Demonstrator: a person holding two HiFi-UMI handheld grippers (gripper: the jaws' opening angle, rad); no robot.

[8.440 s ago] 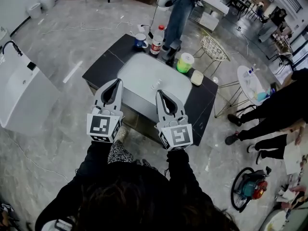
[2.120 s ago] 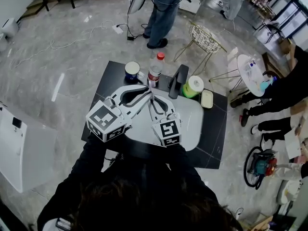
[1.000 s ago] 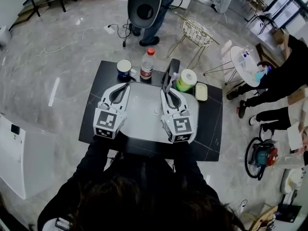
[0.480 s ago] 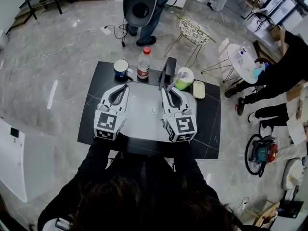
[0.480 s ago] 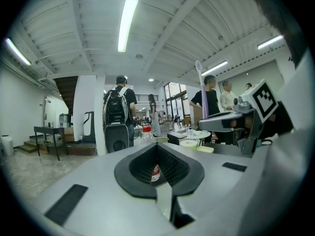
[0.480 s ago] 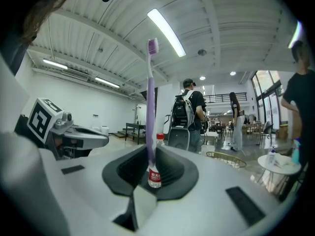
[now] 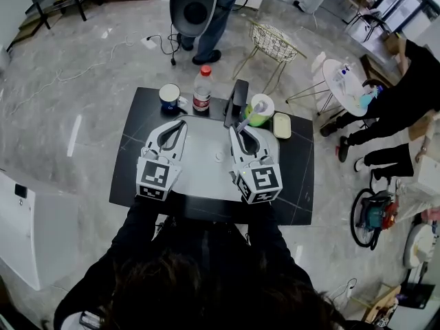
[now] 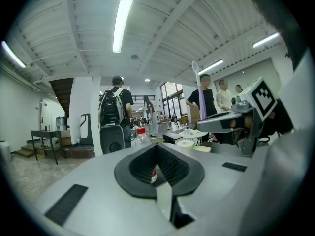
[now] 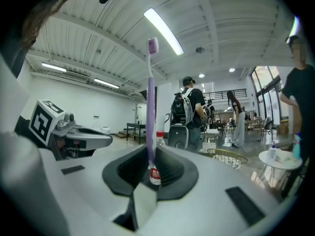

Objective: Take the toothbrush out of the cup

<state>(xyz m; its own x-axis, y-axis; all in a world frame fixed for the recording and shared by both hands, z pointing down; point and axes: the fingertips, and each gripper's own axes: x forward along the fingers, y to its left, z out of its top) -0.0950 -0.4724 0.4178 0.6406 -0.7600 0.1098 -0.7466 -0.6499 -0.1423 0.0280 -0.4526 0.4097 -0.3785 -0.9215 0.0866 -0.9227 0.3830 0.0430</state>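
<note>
My right gripper is shut on the lower end of a purple toothbrush, and its jaws have just been closing on it. In the right gripper view the toothbrush stands upright out of the jaws, bristles on top. In the head view its head lies over the rim of the green cup at the back of the table. My left gripper is level with the right one over the white basin, shut and empty. From the left gripper view the toothbrush rises above the right gripper.
On the black table around the white basin stand a blue mug, a red-capped bottle, a black faucet and a soap dish. Beyond it are a person and a wire stool. More people stand at the right.
Two seconds ago the grippers were close together over the basin; they now stand apart, side by side. Over the last second both hands have kept still, the toothbrush still in the right jaws.
</note>
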